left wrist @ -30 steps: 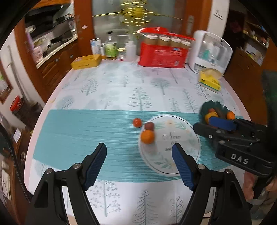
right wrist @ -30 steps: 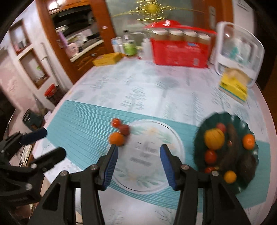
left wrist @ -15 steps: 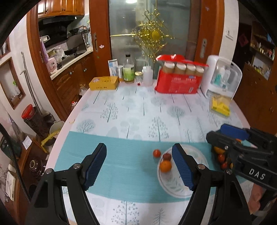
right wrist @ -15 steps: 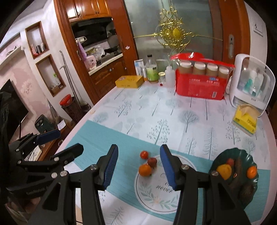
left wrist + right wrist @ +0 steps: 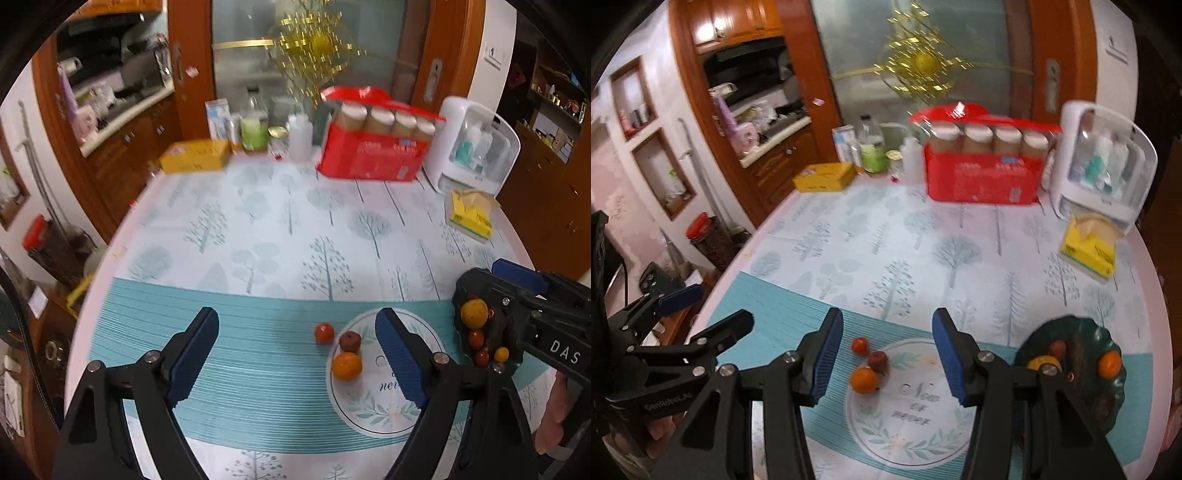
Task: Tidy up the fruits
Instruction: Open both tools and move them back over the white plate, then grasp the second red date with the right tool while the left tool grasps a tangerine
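Fruits sit by the white plate [image 5: 919,435]: an orange [image 5: 864,380] and a dark plum [image 5: 878,360] on its rim, a tomato [image 5: 859,345] just off it. Both cameras have dipped back down toward them. The left gripper [image 5: 297,354] and right gripper [image 5: 888,356] are wide open and empty, so picking comes next.

A small red tomato [image 5: 859,345] lies on the teal striped mat [image 5: 775,328], left of the round white leaf-print plate [image 5: 908,439]; an orange tangerine [image 5: 864,380] and dark red fruit [image 5: 878,360] sit on the plate's left edge. The dark green scalloped dish [image 5: 1115,387] of mixed fruit stands right of it.
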Motion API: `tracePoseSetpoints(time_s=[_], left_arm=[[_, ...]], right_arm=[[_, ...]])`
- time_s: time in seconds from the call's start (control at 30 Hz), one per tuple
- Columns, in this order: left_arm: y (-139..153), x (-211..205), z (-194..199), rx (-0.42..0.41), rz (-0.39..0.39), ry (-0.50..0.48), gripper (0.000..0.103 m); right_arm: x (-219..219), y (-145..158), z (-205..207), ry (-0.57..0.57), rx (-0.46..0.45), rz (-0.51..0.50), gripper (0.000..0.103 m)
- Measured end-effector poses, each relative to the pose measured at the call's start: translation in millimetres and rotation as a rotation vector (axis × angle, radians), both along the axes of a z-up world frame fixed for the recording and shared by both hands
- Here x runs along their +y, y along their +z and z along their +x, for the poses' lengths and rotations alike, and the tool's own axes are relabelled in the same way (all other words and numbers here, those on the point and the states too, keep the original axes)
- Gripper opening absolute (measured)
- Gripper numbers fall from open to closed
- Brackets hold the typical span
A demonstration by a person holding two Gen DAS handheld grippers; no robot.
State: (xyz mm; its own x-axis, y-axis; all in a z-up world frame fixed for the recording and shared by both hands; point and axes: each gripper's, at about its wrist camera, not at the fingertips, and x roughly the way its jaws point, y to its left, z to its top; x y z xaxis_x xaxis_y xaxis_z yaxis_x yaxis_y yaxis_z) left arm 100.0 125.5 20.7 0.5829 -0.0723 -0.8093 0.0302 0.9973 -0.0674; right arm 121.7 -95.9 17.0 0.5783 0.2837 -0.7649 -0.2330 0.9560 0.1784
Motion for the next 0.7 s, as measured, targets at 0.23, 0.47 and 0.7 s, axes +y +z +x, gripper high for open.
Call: tracePoseSetpoints(time_s=[0.23,0.47,0.7], left_arm=[[-65.9,-8.1,35.5,0.149,-0.027,-0.047,0.086],[-118.4,-28.6,47.9,0.245,-0.06,-0.138,0.086],[-162.4,-40.5,39.7,0.309,-0.082,-0.119,0.086]], right_arm=[[-27.1,-53.7,17.3,-0.096,0.121,-0.021,0.051],[-23.0,-103.9,27.5,-0.095,0.234,-0.014,0.051],[3.3,-132.8,43.8,-0.04,0.31,0.033,0.051]])
